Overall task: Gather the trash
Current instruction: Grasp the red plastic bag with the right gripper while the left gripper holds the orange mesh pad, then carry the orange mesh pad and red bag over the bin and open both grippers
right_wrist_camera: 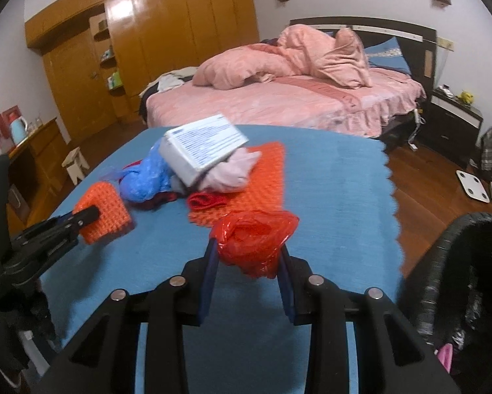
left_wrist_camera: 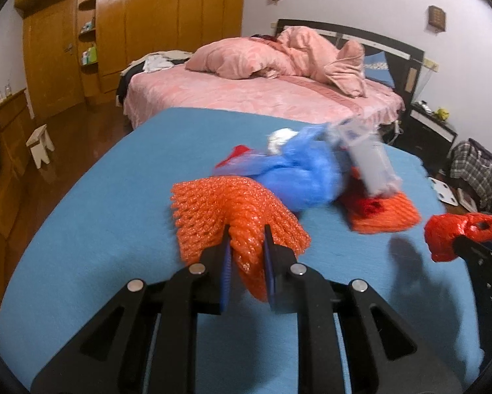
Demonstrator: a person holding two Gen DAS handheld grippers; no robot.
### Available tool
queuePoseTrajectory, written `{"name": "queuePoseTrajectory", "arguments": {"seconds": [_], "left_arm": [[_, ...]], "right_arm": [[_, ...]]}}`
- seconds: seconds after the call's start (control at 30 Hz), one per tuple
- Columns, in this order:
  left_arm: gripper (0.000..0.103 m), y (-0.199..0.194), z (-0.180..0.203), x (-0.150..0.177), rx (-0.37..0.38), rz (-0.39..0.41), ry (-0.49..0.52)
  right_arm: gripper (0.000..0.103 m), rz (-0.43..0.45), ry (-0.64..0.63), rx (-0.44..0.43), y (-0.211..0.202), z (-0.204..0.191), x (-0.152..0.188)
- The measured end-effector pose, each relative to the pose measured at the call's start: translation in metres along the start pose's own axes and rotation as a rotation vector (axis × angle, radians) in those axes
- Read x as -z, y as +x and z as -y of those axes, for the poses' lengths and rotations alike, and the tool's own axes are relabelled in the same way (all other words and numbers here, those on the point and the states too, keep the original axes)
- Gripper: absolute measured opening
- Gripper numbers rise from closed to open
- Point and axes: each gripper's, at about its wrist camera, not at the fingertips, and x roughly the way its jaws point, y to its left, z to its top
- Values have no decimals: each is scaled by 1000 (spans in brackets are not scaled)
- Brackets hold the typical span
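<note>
My left gripper (left_wrist_camera: 246, 231) is shut on an orange foam net (left_wrist_camera: 232, 210) at the near left of the trash pile on the blue cloth (left_wrist_camera: 114, 197); it also shows in the right wrist view (right_wrist_camera: 104, 210). My right gripper (right_wrist_camera: 247, 246) is shut on a crumpled red plastic bag (right_wrist_camera: 254, 239), held above the cloth; the bag shows at the right in the left wrist view (left_wrist_camera: 456, 233). The pile holds a blue plastic bag (right_wrist_camera: 144, 177), a white box (right_wrist_camera: 203, 147), a second orange foam net (right_wrist_camera: 262, 177) and red scraps (right_wrist_camera: 208, 201).
A black bin (right_wrist_camera: 456, 282) with a dark liner stands at the table's right edge. A pink bed (right_wrist_camera: 278, 98) lies behind. A wooden wardrobe (right_wrist_camera: 147, 42) and a small stool (right_wrist_camera: 76, 164) are at the left. A scale (right_wrist_camera: 472, 185) lies on the floor.
</note>
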Motion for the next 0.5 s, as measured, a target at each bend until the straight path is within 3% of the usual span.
{"name": "queuePoseTrajectory", "arguments": {"seconds": [0.5], "left_arm": [[16,-55,122,5,264,60,180]], "right_arm": [[34,82,100,132,-70,74,14]]}}
